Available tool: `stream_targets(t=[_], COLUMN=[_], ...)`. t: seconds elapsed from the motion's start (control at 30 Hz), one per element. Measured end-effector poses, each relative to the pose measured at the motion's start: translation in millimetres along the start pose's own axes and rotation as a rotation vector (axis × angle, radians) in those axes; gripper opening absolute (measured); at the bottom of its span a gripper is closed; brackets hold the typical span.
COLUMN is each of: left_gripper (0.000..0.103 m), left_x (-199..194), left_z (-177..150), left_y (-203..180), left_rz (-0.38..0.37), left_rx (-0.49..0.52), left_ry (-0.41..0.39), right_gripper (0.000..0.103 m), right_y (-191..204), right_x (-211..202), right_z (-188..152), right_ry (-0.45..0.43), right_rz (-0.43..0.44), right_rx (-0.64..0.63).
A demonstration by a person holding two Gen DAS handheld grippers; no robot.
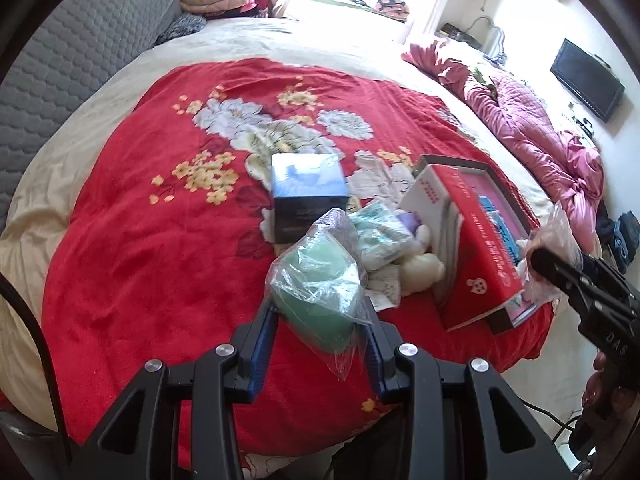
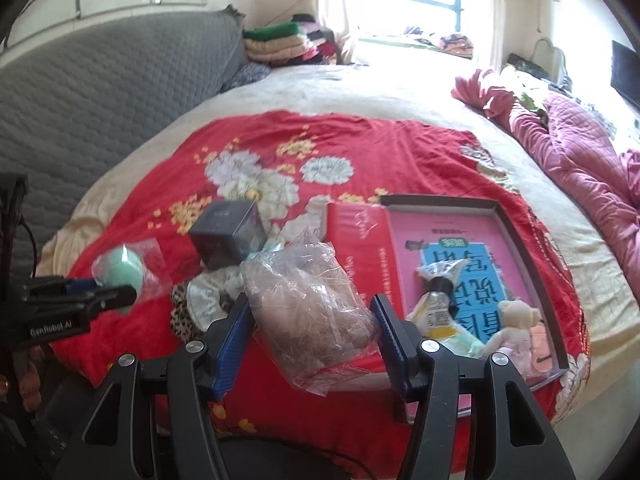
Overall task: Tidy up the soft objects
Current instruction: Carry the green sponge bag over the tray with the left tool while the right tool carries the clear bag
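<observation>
Clutter crowds the red floral blanket (image 1: 160,240) on the bed: a dark blue box (image 1: 308,188), crumpled packets and a white plush toy (image 1: 420,268) lie between it and the open red box (image 2: 460,248), whose tray holds a small teddy (image 2: 516,316) and a yellow packet (image 2: 434,312). Left tool (image 1: 322,328) pinches a clear bag holding a green soft object (image 1: 320,296), raised above the blanket just before that pile. Right tool (image 2: 314,320) pinches a bagged brown soft object (image 2: 308,304) over the red box's near edge, its lid directly behind.
</observation>
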State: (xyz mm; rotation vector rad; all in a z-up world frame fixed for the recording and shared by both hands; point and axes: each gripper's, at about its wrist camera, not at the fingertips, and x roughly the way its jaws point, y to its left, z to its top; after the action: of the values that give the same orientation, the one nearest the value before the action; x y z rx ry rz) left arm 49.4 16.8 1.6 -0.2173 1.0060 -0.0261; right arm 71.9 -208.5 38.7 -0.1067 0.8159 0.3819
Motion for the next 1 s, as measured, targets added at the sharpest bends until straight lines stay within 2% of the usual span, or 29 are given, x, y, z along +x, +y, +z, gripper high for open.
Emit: stream_targets(t=[0.33,0.6,0.83,1.0], left_gripper=[0.040,0.040,0.040,0.040], left_x=[-16.4,-26.4,-25.8,-18.1], left_z=[6.5,14.0,23.5,25.2], left_y=[-53.4,-107.0,-154.8,-183.5], left_rz=[-0.034,-0.079,-0.111,-0.125], left_rx=[0.094,0.187,0.260,0.313], left_ry=[-0.027,-0.048,-0.055,-0.046], right_gripper=[0.061,0.061,0.061,0.061], right_y=[-33.0,-77.4,-113.7,-134.7], right_x=[-33.2,-67.5,-87.2,-93.0], right_z=[2.3,-1.9,-11.5,-20.6], right_ry=[-0.083,-0.150,-0.172,-0.187], right_rz=[-0.026,-0.068,-0.131,-0.142], right_rx=[0.090,0.193,0.269,0.330])
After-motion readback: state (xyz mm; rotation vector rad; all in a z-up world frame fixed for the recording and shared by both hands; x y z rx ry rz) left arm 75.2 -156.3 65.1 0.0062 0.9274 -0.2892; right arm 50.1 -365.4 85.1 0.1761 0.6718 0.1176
